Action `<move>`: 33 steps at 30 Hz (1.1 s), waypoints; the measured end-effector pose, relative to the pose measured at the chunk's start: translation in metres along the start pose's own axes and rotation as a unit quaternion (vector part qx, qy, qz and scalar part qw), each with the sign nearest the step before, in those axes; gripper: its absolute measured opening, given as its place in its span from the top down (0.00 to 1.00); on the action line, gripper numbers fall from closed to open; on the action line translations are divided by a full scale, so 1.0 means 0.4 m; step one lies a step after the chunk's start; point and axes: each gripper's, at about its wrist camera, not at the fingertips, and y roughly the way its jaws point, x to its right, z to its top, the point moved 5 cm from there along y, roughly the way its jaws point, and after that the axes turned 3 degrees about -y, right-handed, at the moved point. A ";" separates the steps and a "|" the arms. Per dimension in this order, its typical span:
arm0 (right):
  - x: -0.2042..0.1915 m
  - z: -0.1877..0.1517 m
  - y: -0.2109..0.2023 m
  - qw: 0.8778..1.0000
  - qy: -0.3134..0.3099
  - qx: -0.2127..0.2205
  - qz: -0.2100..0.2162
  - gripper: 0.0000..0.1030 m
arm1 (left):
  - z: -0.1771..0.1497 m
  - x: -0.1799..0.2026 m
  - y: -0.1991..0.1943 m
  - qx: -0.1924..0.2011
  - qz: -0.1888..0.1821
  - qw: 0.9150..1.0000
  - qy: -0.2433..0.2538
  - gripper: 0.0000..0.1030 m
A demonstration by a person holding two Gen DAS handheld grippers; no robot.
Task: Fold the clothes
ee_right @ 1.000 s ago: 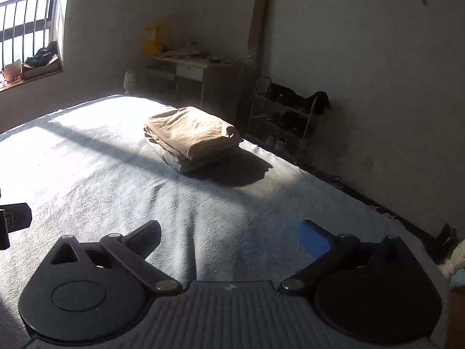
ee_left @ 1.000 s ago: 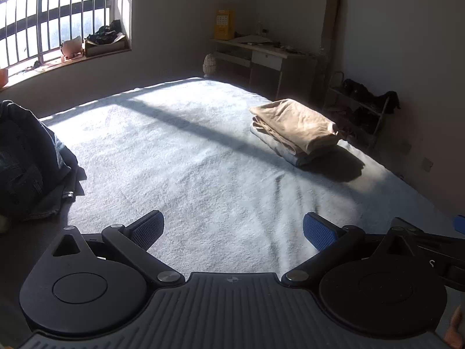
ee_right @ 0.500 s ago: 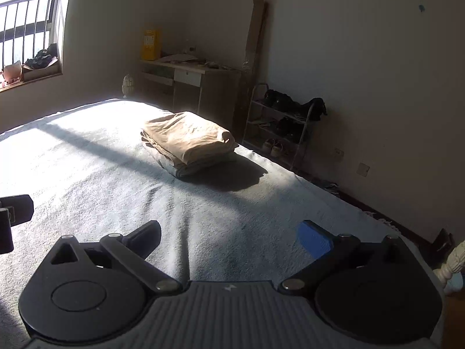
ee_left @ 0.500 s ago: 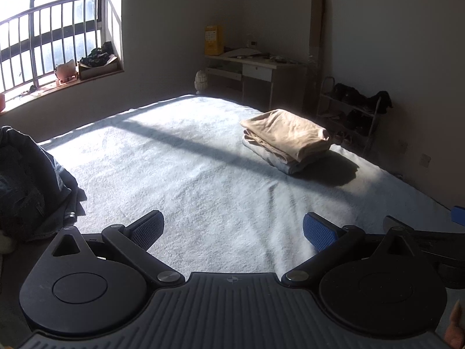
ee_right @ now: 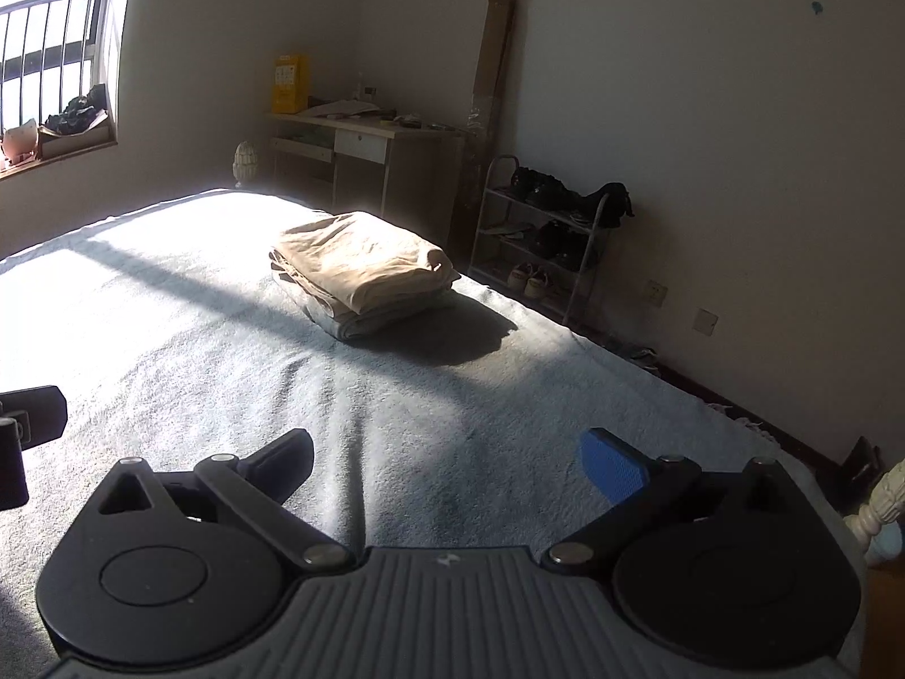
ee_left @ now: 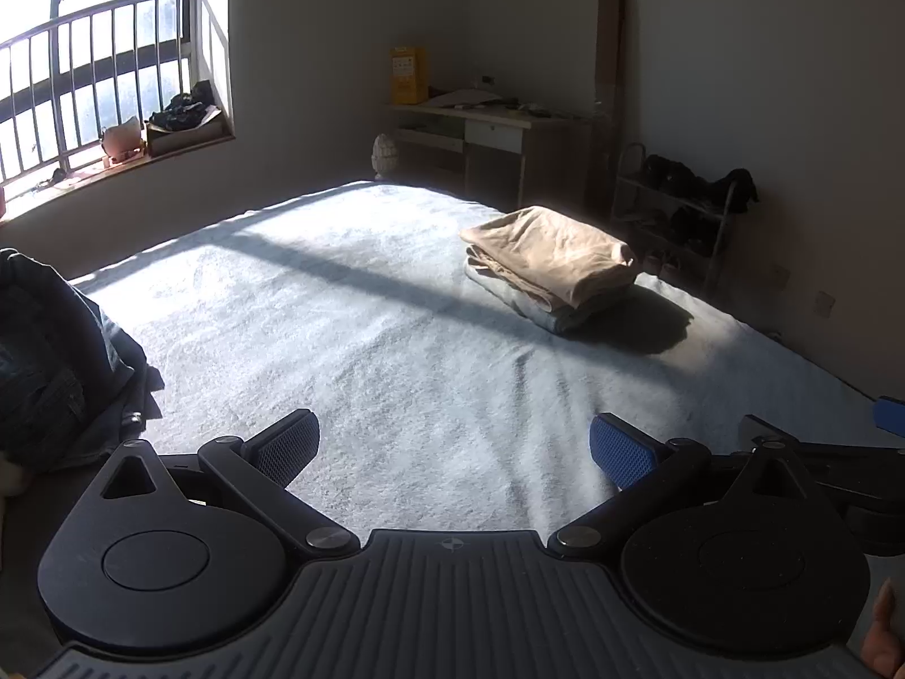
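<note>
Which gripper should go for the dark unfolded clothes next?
Left, probably. The dark clothes heap lies just beside the left gripper, on its left; the right wrist view doesn't show it. The right gripper faces the folded stack. Both are open, empty.

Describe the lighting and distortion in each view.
Left wrist: window blown out, a shadow band crosses the sunlit bed, dark clothes underexposed. Right wrist: folded stack casts a hard shadow; fisheye bends the walls.
</note>
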 end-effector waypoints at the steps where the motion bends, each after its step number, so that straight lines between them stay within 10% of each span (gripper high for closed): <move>1: 0.001 0.001 0.001 1.000 0.000 0.000 -0.001 0.00 | 0.000 0.000 0.001 -0.001 0.000 1.000 -0.001 0.00; 33: 0.010 -0.003 0.001 1.000 -0.001 -0.004 -0.014 0.00 | -0.005 0.015 0.003 -0.008 -0.007 1.000 -0.005 0.00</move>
